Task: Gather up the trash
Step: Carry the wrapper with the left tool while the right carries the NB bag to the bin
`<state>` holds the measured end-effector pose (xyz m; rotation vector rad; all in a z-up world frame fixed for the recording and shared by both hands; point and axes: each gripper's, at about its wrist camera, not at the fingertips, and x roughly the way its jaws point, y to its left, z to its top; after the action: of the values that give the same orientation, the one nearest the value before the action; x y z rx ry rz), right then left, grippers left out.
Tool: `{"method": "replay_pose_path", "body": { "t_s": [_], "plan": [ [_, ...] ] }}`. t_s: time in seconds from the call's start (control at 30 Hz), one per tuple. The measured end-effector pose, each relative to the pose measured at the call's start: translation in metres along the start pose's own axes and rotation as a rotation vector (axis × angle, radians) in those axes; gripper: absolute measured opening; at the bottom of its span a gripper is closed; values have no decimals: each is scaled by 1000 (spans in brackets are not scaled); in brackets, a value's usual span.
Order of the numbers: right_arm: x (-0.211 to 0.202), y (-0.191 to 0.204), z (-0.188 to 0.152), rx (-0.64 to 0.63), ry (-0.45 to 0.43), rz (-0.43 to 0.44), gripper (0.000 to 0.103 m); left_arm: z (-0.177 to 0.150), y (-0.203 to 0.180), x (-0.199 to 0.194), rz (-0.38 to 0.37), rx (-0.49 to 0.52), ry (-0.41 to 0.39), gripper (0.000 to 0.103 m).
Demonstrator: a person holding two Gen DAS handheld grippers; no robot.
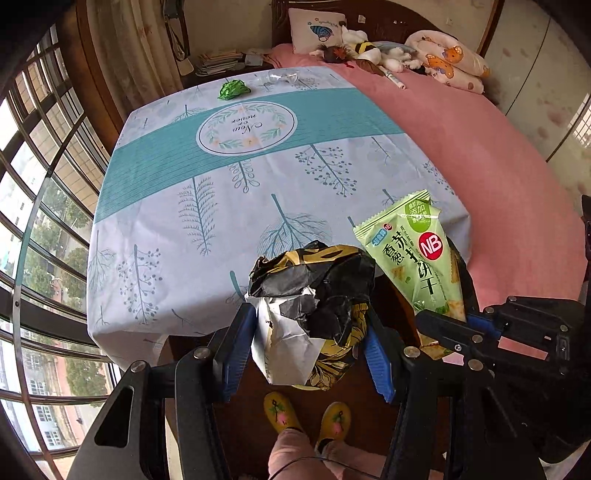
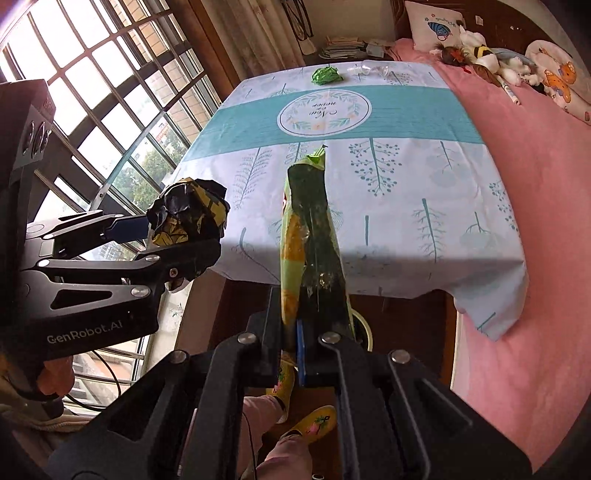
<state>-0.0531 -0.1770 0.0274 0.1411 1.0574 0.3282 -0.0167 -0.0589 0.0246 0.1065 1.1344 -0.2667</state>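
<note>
Daylight from a barred window (image 2: 110, 74) falls across a bedroom where our counter (image 1: 229, 206), under a pale cloth with teal trees and a teal band, stands against a pink bed (image 1: 498, 155). We hold the left tool (image 1: 306, 343) pointing steeply down just off the counter's near edge, its blue-padded fingers (image 1: 236, 347) clamped on a crumpled black, gold and white wad (image 1: 314, 306) that fills the gap between them. We see the same wad (image 2: 188, 214) from the right wrist, pinched in the left tool (image 2: 177, 240) out to our left, clear of the cloth. Our right tool (image 2: 299, 343) is closed tight on the bottom of a green snack packet (image 2: 314, 240), which stands up edge-on along the fingers; from the left wrist we see its printed face (image 1: 417, 254), tilted and held in the right tool (image 1: 447, 328) just beside the wad, over the counter's near corner. Below both tools we see dark floor and the person's yellow slippers (image 1: 306, 417). On the far side of the counter lie a crumpled green ball (image 1: 232, 89) and, near it, a clear plastic piece (image 1: 280, 76), both well apart from the tools. Farther off, a pillow (image 1: 317, 29) and plush toys (image 1: 373, 50) rest at the head of the bed.
</note>
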Motion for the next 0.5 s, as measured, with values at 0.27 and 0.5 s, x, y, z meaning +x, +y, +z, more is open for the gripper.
{"method": "replay_pose_path", "body": {
  "t_s": [0.27,0.5],
  "plan": [
    [47,-14,-33,111,102,-6,4,-23,9,57,-29,27,85,56],
    [126,-28,-65,174,203,-17,4,-49,14,139,-50,17,148,56]
  ]
}}
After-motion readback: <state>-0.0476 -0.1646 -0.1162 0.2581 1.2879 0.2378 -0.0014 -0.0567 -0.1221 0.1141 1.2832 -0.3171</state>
